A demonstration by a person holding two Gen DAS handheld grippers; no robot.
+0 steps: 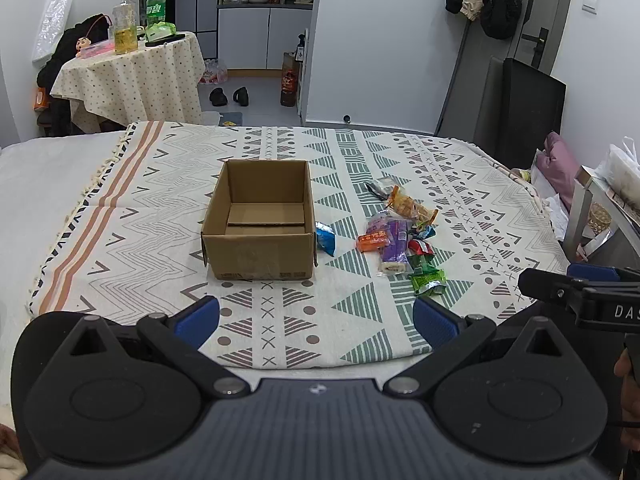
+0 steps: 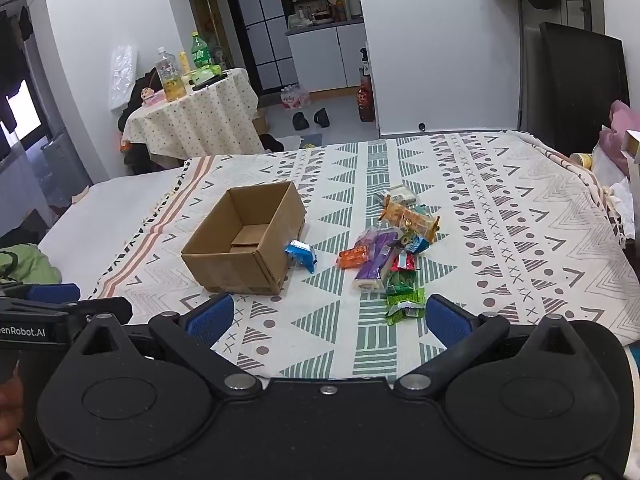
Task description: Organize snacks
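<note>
Both grippers held wide apart and empty above the near edge of the bed.

The left gripper (image 1: 316,322) faces the open cardboard box (image 1: 259,220); the right gripper (image 2: 330,320) faces the snack pile (image 2: 390,254), well ahead of its fingers (image 2: 446,320). A blue packet (image 1: 326,238) touches the box. The patterned blanket (image 1: 460,184) lies bare around them.

Patterned blanket (image 1: 280,320) — beyond it, draped round table (image 1: 132,80) bearing bottles (image 1: 124,24).
</note>
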